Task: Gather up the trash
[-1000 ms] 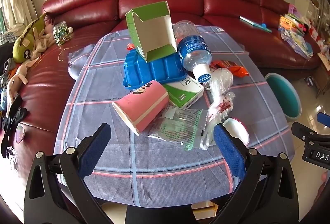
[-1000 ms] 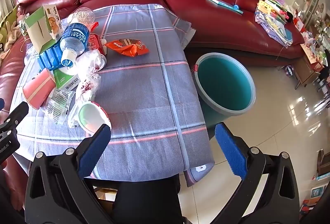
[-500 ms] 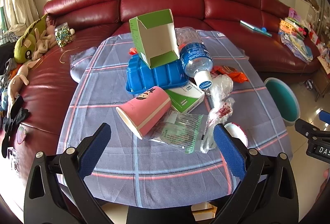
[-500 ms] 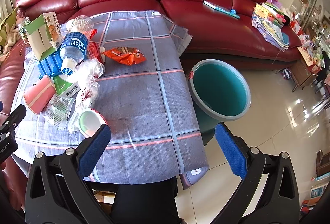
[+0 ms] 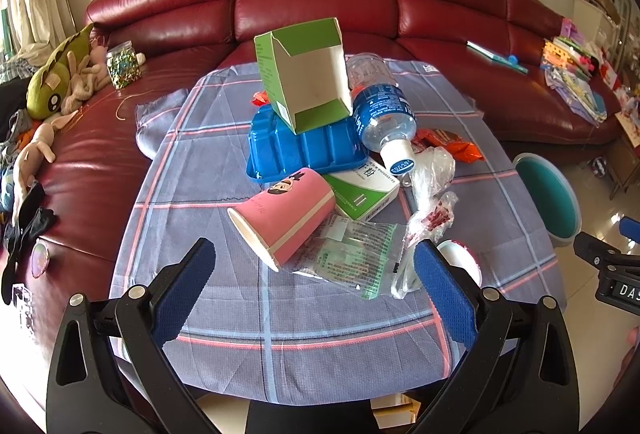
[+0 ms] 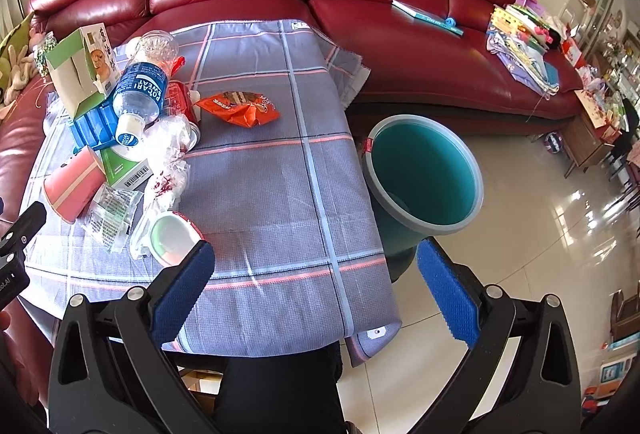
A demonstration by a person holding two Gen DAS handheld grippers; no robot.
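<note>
Your left gripper (image 5: 314,290), jaws wide open and empty, sits nearest the tipped pink paper cup (image 5: 282,212); its rim points toward you, slightly left. Right gripper (image 6: 316,294) also open, empty.

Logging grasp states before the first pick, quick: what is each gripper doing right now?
Left gripper: open, holding nothing, over the table edge.
Right gripper: open, holding nothing.

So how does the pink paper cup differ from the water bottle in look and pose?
The pink paper cup is opaque with a cartoon print; the water bottle is clear with a blue label. The cup lies on the tablecloth, open mouth toward the camera; the bottle leans, capped end down, against the blue tray. Both are tipped over.
</note>
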